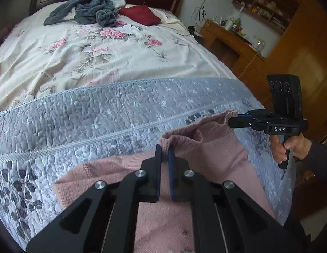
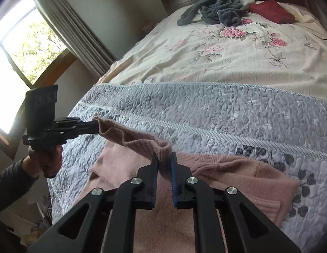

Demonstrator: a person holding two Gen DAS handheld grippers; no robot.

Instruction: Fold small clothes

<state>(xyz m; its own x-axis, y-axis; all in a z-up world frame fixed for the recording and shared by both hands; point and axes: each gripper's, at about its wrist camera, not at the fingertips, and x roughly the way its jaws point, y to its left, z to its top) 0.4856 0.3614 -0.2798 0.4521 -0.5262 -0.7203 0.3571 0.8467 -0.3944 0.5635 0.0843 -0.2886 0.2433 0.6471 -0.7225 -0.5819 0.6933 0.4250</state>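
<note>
Pink sweater (image 1: 207, 147) hem pinched between both claws.

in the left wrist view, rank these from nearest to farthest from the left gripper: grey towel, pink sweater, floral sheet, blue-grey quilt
From the left gripper:
1. pink sweater, clamped at its ribbed edge between the fingers.
2. blue-grey quilt, under the sweater at the bed's foot.
3. floral sheet, mid-bed beyond the quilt.
4. grey towel, bunched by the headboard.
</note>
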